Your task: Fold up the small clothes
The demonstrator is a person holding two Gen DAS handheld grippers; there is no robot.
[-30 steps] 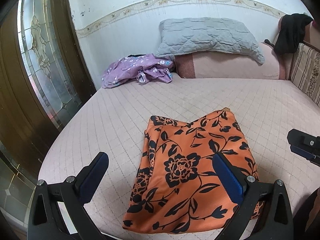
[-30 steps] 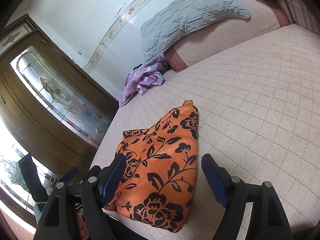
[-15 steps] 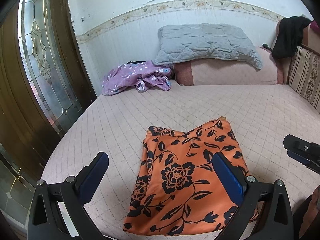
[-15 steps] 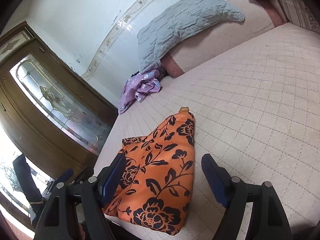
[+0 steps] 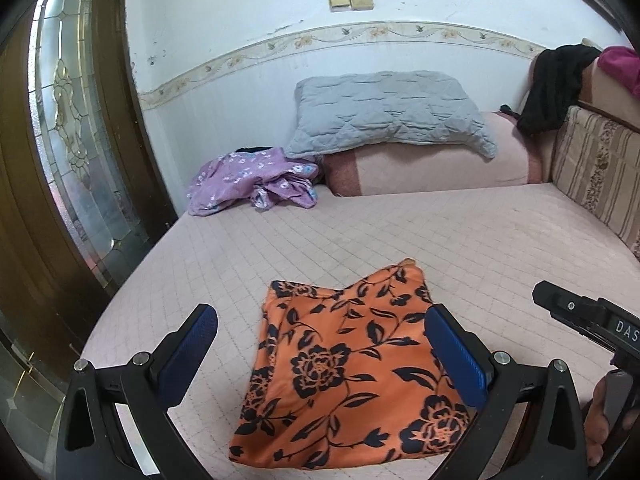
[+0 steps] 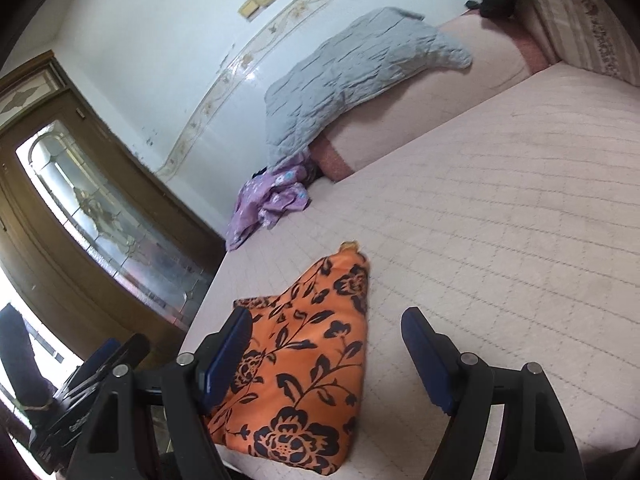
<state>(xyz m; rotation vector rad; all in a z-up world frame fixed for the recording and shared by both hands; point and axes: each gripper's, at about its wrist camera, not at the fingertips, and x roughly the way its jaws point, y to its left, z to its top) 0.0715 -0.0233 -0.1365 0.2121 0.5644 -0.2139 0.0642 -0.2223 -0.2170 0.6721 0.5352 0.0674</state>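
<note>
- Orange cloth (image 5: 352, 376) lies folded on the bed (image 5: 460, 240), near the bed's front-left corner; its near edge sits close to the bed's front edge.
- Bed's left edge runs close along the door (image 5: 60, 168); little room on that side.
- Wide bare quilt to the right of the cloth and behind it, up to the pillow (image 5: 384, 112) and the bolster (image 5: 432, 164) it leans on at the wall.
- Purple garment (image 5: 252, 180) bunched in the far-left corner, well apart from the cloth.
- Striped cushion (image 5: 600, 168) bounds the far-right side.
- Cloth's long axis runs from near edge to far; its narrower far end points toward the pillow, with one corner peaked up.
- Left gripper (image 5: 320, 356): jaws released, spread wide, hovering over the cloth, nothing held.
- Right gripper (image 6: 328, 344): jaws released, wide, over the cloth's right edge, nothing held.
</note>
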